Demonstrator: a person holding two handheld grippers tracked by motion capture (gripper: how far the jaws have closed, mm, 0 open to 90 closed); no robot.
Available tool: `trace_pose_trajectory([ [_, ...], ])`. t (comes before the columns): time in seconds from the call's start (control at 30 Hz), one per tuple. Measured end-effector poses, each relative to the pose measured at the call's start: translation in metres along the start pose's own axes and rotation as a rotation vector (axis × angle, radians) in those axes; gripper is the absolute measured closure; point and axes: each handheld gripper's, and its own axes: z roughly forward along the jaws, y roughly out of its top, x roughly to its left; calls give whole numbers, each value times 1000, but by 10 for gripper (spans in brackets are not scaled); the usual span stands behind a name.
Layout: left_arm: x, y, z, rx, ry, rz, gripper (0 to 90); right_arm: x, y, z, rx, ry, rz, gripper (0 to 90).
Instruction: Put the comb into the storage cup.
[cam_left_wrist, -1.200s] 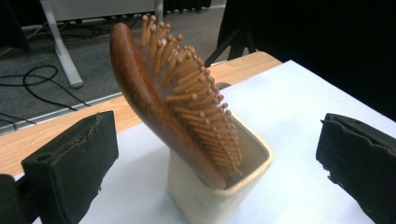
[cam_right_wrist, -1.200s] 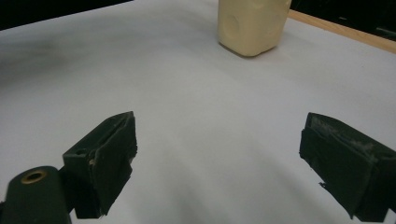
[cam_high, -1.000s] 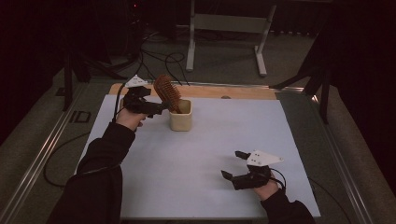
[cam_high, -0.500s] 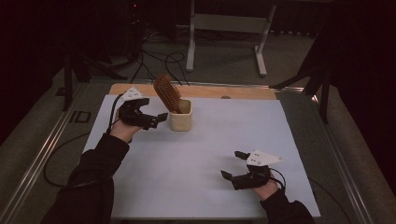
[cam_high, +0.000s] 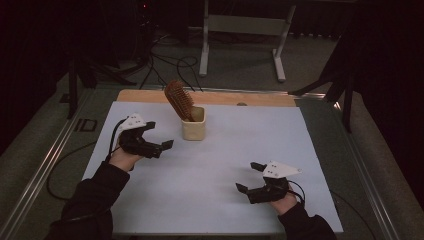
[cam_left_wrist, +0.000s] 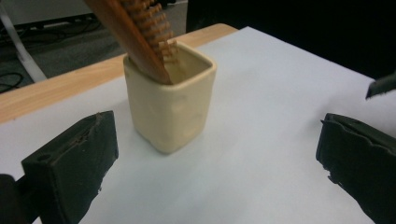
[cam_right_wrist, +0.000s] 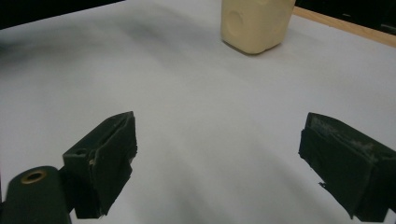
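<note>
A wooden hairbrush (cam_high: 179, 99) is stood leaning in a cream cup (cam_high: 193, 126) at the table's (cam_high: 310, 150) far side. Both the left hand-held gripper (cam_high: 159, 142) and right hand-held gripper (cam_high: 248, 176) are held spread, empty. No writing seems legible.

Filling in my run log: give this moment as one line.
left gripper: open, near cup | right gripper: open, over table | hairbrush: leaning in cup

One camera is looking down from above the person's side of the table (cam_high: 220, 165). Two more are riding low, facing along their jaws, the left one close to the cream cup (cam_left_wrist: 168, 107), which every view is sharing.
</note>
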Motion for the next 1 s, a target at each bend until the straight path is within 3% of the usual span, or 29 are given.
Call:
trace_pose_trajectory([
  [0.3,-4,-23,-14,-9,-21,-4,0,1,-2,0,12,-1,2,106],
  [0.37,-7,-34,-16,2,-27,2,0,1,-2,0,13,0,-3,106],
  [0.57,-11,-50,-19,6,-32,3,0,0,-3,0,13,-1,-4,106],
  [0.6,-13,-59,-19,18,-33,13,0,1,-3,-1,16,-5,-3,106],
  [1.0,-20,-97,-25,41,-46,-6,0,-1,-10,-7,11,-8,-3,106],
])
